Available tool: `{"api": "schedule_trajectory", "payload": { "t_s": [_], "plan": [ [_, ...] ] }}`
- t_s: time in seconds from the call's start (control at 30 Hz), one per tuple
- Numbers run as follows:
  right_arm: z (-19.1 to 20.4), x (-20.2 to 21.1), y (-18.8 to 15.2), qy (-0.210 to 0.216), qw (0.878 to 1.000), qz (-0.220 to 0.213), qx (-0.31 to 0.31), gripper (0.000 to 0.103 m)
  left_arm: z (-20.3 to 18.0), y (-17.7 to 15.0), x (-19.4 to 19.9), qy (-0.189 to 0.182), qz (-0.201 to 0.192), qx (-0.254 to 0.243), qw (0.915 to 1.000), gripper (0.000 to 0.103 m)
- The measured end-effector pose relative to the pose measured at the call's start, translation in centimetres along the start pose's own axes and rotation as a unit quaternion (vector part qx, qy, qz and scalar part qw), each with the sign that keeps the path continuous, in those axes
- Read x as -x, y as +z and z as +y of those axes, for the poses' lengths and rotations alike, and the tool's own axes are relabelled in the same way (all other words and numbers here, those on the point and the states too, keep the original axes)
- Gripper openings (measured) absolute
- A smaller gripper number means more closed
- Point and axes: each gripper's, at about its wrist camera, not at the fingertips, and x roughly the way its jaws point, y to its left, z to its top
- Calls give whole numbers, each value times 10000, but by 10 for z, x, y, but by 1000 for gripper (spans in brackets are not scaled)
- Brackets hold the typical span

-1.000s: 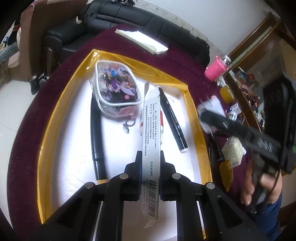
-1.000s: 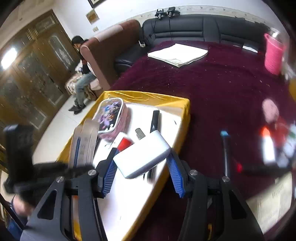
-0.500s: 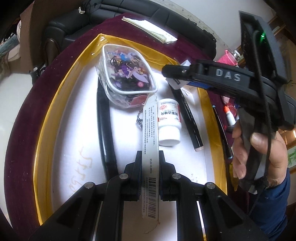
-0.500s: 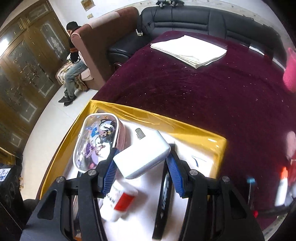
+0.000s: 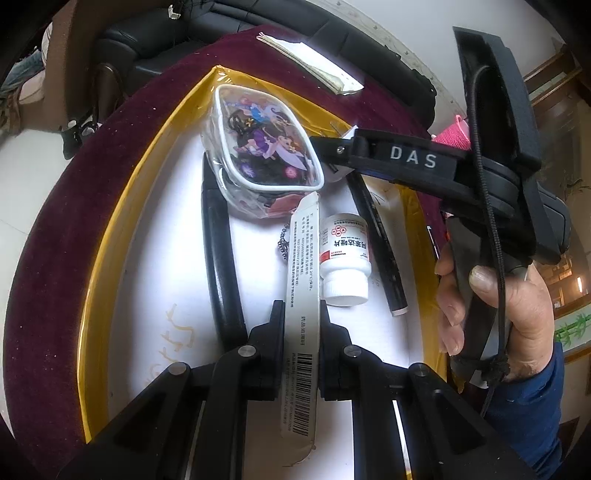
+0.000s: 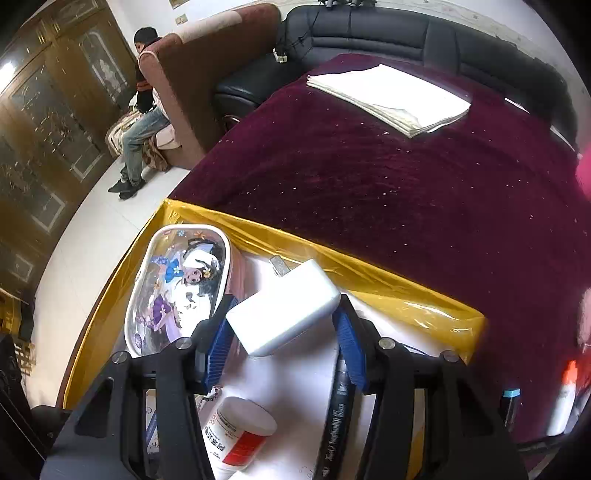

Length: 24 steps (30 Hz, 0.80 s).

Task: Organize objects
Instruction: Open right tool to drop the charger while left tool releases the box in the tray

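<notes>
Your right hand-held gripper [image 6: 282, 334] has swung over the tray [image 6: 406, 295], clenched across the stiff, smooth white charger [image 6: 284, 306]; left hand-held gripper [image 5: 298, 332] pinches the light flat box [image 5: 301, 295]

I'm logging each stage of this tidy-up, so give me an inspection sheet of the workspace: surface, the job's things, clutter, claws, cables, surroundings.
Surface: white board with yellow border on a maroon tablecloth.
Job's things: cartoon pouch, pill bottle lying on its side, black marker, black tube, all on the board.
Clutter: folded white cloth on the tablecloth; small items at its right edge, blurred.
Claws: left claw shut on a flat barcoded packet; right claw shut on a white charger above the board.
Cables: black cord on the right handle.
Surroundings: black sofa, wooden doors, a seated person.
</notes>
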Motion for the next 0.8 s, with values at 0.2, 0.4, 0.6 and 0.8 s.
{"api": "schedule_trajectory", "payload": {
  "t_s": [0.2, 0.4, 0.6, 0.8],
  "plan": [
    [-2, -3, 1, 46, 9999, -45, -92, 52, 1, -4, 4, 25, -19, -59, 10000, 12],
    [-1, 6, 0, 84, 9998, -44, -178, 52, 3, -7, 9, -52, -78, -37, 9999, 17],
    [1, 32, -7, 192, 9991, -298, -225, 52, 4, -7, 27, -54, -340, 33, 9994, 34],
    [-2, 63, -37, 548, 9966, -499, -352, 54, -15, -12, 44, 8, -560, -170, 9983, 34]
  ]
}}
